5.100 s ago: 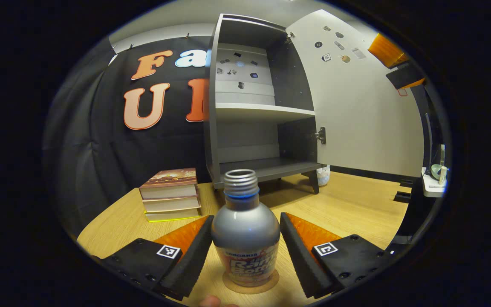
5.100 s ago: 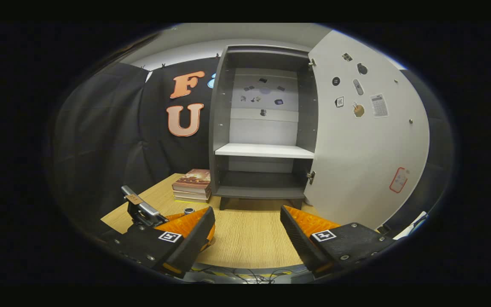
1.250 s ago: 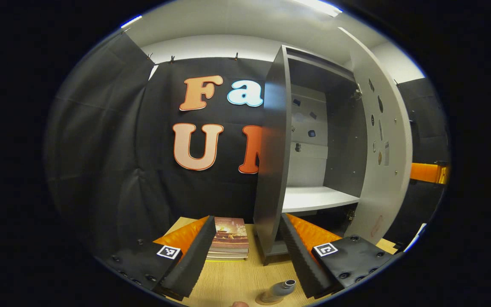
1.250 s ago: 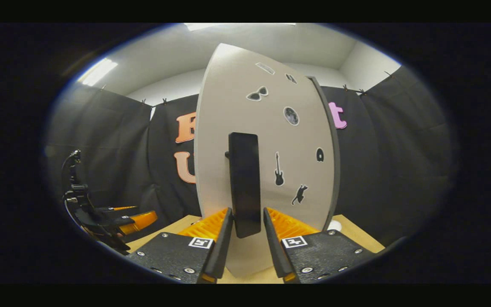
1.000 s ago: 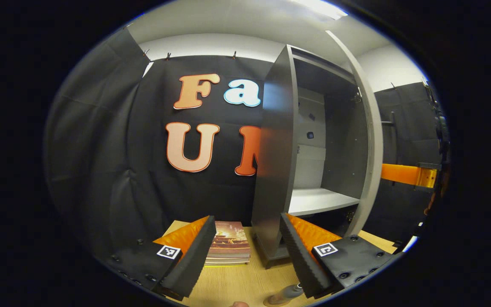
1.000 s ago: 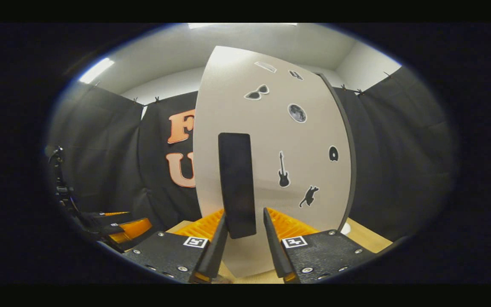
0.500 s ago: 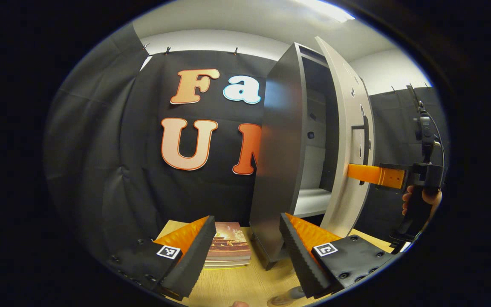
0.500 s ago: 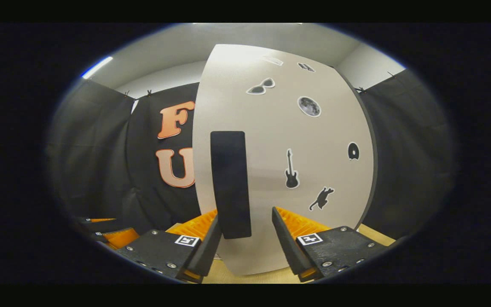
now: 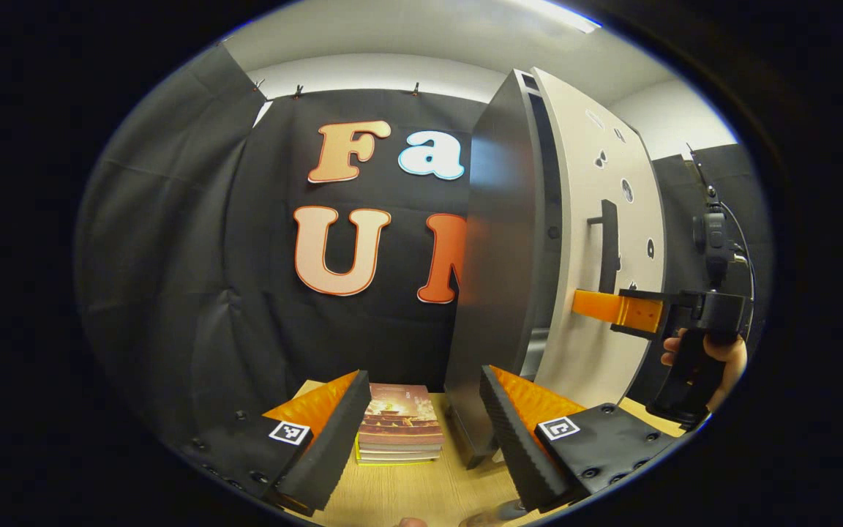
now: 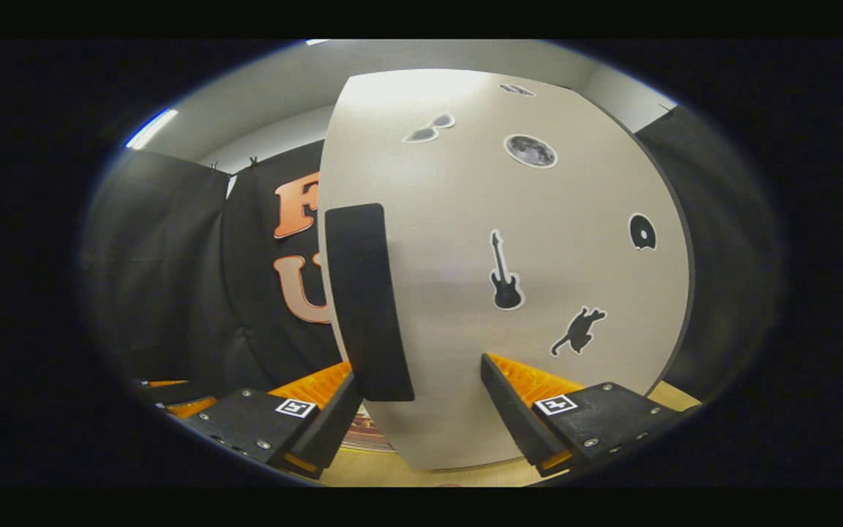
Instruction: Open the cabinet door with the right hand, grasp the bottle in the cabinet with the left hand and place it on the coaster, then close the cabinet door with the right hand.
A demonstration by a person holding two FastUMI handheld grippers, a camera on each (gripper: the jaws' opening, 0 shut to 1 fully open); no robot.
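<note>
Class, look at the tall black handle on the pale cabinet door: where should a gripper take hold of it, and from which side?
Grip the tall black handle near its lower end, coming straight at the pale cabinet door face, one finger either side: it is a narrow upright bar.

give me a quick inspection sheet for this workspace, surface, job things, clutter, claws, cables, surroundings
surface: wooden table, bare patch in front of the books.
job's things: cabinet door almost shut, a narrow gap left at the cabinet; handle upright on the door; bottle glimpsed at the bottom edge behind the left claw, coaster not clear enough to tell.
clutter: stack of books beside the cabinet.
claws: left claw open, holding nothing; right claw open, its fingers either side of the handle's lower end, at the door front; a hand holds it.
cables: a thin cable above the right claw's body.
surroundings: black cloth wall, white ceiling.
</note>
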